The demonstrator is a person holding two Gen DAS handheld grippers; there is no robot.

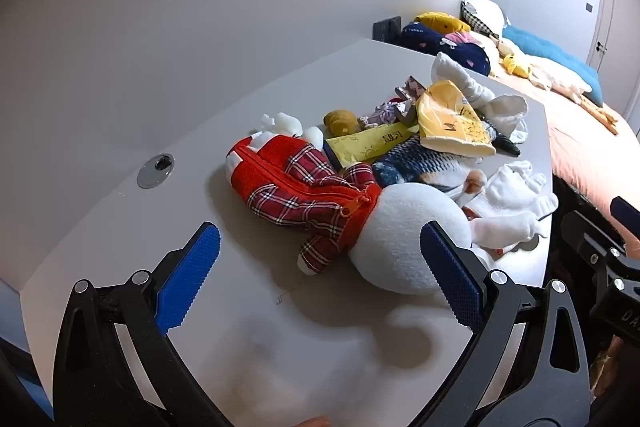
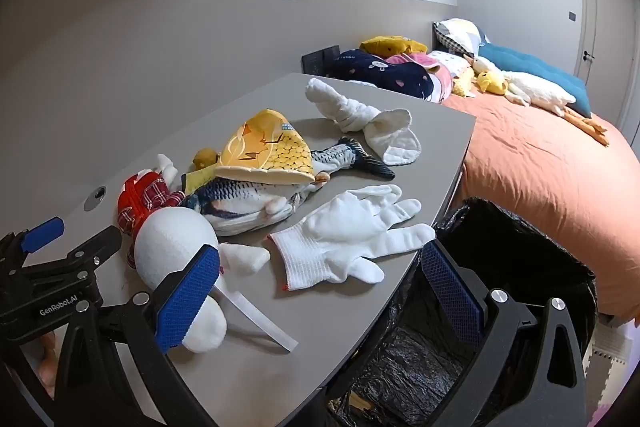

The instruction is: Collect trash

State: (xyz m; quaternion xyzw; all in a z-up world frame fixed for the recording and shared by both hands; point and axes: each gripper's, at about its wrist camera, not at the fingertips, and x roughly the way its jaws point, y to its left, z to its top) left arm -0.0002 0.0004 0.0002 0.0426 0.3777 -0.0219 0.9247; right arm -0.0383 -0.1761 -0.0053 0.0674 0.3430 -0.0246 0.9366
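While both jaws gape empty, left gripper (image 2: 44, 239) marked "GenRobot.AI", right gripper (image 2: 320, 291) over grey table (image 2: 280, 367), yellow packet (image 1: 368, 145) lettering unreadable.

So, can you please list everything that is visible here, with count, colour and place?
plush doll: one, white head, red plaid clothes, near desk edge
fish toy: one, blue-grey, desk middle
yellow snack bag: one, on the fish toy
gloves: white pair, right desk edge
rolled cloth: one, white, far desk corner
bin: one, black liner, beside desk
desk: one, grey
bed: one, orange cover, pillows and plush toys on it
left gripper: blue pads, open
right gripper: blue pads, open
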